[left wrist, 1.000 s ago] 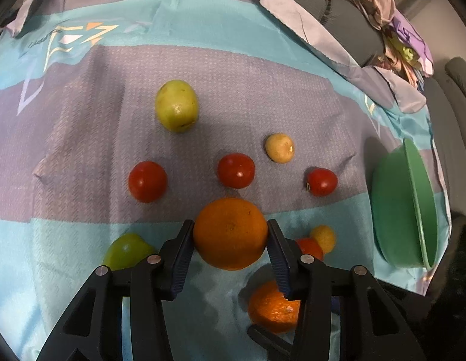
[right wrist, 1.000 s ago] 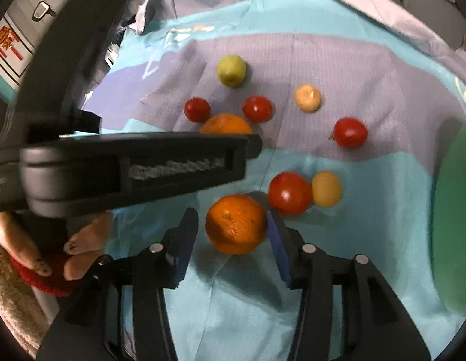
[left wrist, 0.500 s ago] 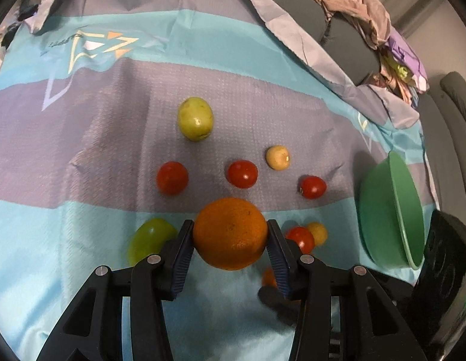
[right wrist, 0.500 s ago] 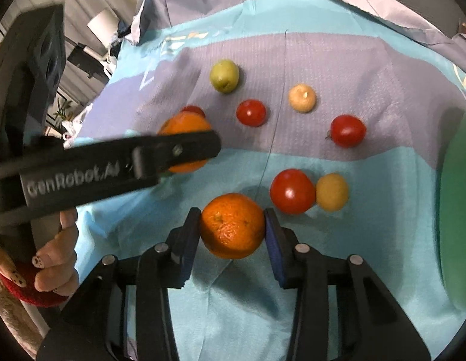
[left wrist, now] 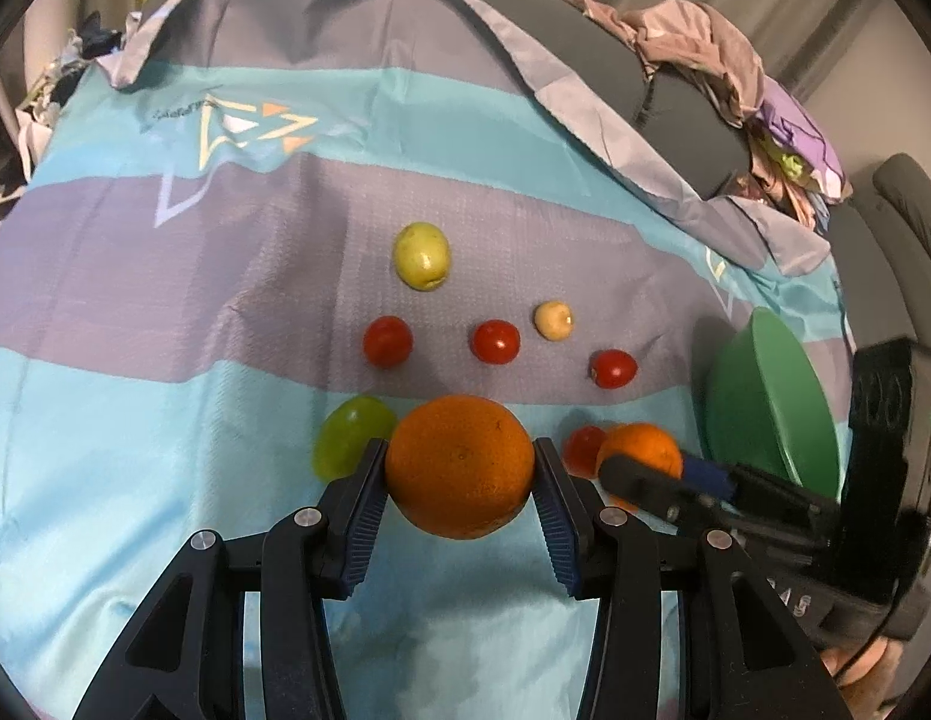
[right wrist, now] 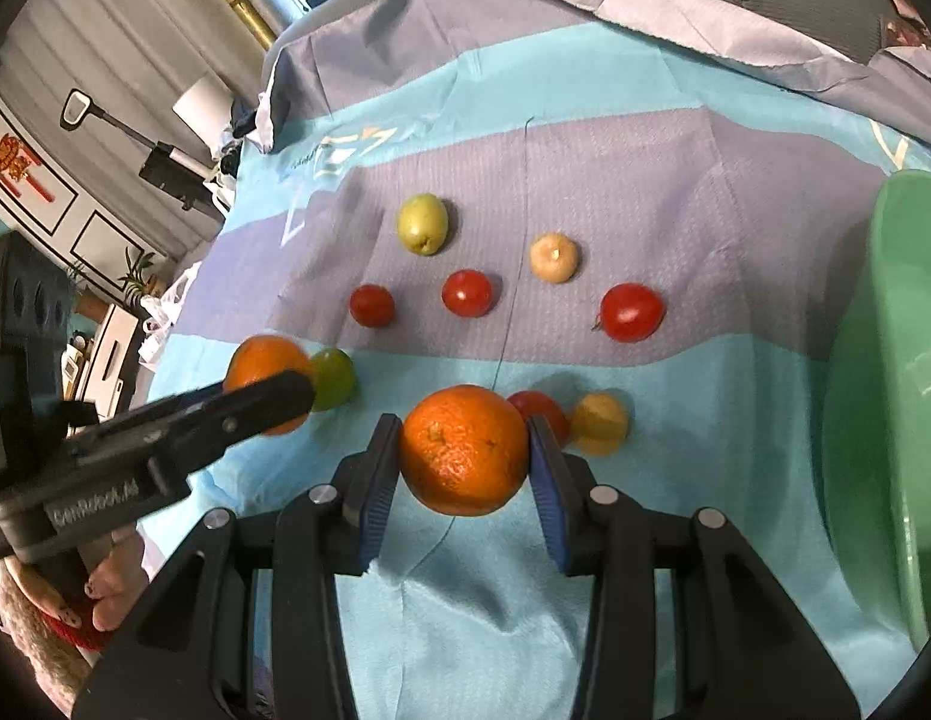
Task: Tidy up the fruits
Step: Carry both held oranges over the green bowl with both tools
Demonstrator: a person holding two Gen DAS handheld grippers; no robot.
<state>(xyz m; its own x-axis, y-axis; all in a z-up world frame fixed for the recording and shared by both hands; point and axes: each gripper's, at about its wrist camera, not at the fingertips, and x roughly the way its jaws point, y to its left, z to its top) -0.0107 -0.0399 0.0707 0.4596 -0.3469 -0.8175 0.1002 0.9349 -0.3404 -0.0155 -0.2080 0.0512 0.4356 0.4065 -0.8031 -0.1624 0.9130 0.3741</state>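
Note:
My left gripper is shut on a large orange and holds it above the striped cloth. My right gripper is shut on a second orange, also lifted off the cloth; it shows in the left wrist view too. On the cloth lie a yellow-green fruit, three red tomatoes, a small pale yellow fruit, a green fruit, another tomato and a yellow fruit. A green bowl stands at the right.
The blue and purple striped cloth covers a sofa. A pile of clothes lies at the back right. The cloth's left edge drops to the floor, where a foot in a red slipper shows.
Both grippers have risen and pulled back with their oranges. The right gripper shut on its orange and lifted it off the cloth. The fruits on the cloth have not moved.

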